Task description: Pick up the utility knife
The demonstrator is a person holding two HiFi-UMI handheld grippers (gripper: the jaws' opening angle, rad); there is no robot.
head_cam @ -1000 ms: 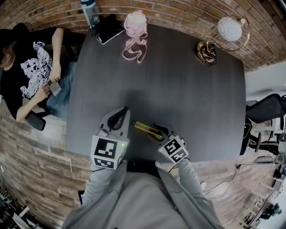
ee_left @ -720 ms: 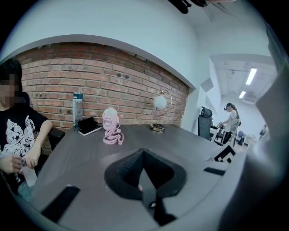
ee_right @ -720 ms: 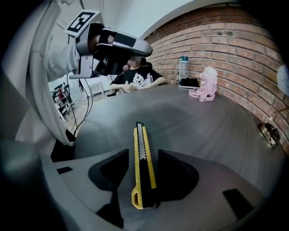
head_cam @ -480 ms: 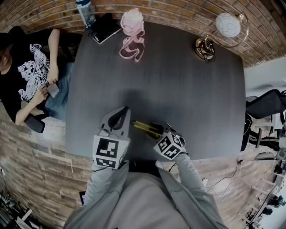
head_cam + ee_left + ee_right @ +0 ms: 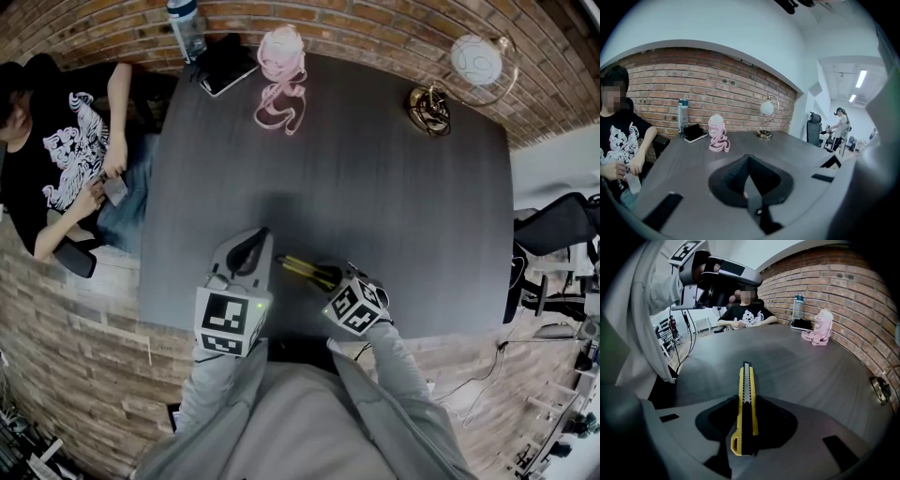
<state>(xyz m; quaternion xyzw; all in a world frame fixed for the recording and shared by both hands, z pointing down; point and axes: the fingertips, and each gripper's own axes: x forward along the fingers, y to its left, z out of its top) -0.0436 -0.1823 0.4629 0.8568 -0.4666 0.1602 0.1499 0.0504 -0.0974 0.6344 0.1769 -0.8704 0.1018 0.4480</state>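
**Now: Utility Knife Between the Right Jaws**

1. Task item. The utility knife (image 5: 746, 394) is yellow with a black and grey slider strip. It lies flat near the table's (image 5: 394, 216) near edge, a little left of the middle of that edge. Its tip points toward the table's left side.

2. Right hand-held gripper (image 5: 330, 277). It is tilted steeply down over the table's near edge. Its jaws are closing, and the rear end of the knife lies between them. In the right gripper view the dark pads sit against both yellow sides of the handle, and the front half of the knife sticks out past the jaw tips. The knife rests on the table surface.

3. Left hand-held gripper (image 5: 253, 239). It hangs over the table's near edge, just left of the knife's tip, and points across the table. Its jaws are together, with nothing between them.

4. Other items on the table.
   - A pink toy (image 5: 283, 52) with a looped strap stands at the table's far edge.
   - A phone (image 5: 225, 64) lies at the table's far-left corner, next to a water bottle (image 5: 187, 23).
   - A lamp (image 5: 473, 58) with a round white globe stands at the table's far-right corner.

5. Surroundings. A person (image 5: 56, 141) in a black printed T-shirt sits at the table's left side. A brick wall (image 5: 375, 23) runs behind the table's far edge.
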